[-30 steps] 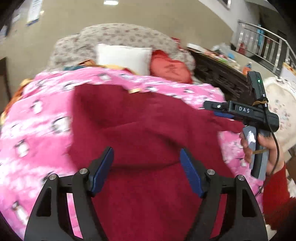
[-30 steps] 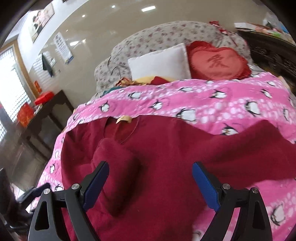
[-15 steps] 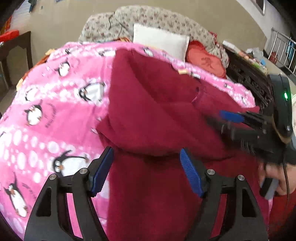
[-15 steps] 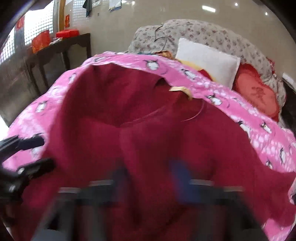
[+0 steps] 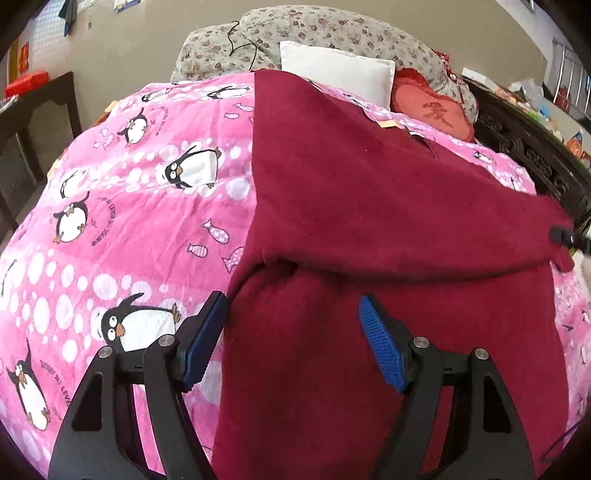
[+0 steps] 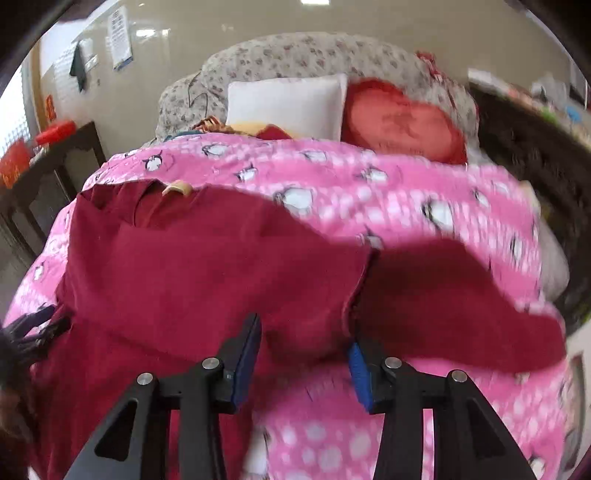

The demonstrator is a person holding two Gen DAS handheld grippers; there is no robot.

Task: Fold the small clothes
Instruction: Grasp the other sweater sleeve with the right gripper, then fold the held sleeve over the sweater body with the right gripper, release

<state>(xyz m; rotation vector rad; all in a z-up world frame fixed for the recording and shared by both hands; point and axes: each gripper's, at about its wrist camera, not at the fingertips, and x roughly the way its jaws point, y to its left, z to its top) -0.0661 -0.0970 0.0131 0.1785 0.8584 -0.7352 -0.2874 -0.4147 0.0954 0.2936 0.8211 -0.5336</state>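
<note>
Left wrist view: left gripper (image 5: 291, 332) spread wide, pinching nothing, low over the maroon garment (image 5: 369, 206) on the pink penguin blanket (image 5: 122, 206). Folded flap edge just ahead of the fingers (image 5: 207, 332), long axis crosswise; garment's left border beside the left finger.

Right wrist view, blurred: right gripper (image 6: 303, 354) parted, narrower, straddling a bulge of cloth at the sleeve (image 6: 454, 295) seam; contact uncertain. Sleeve trailing rightward, so likely the right gripper's to fold. No containers visible.

One dark red sweater (image 5: 369, 206), one pink penguin blanket (image 5: 122, 221), one white pillow (image 5: 336, 70), one red heart cushion (image 5: 432, 110), one floral quilt heap (image 5: 325, 29), two grippers: left (image 5: 291, 332), right (image 6: 303, 354).
</note>
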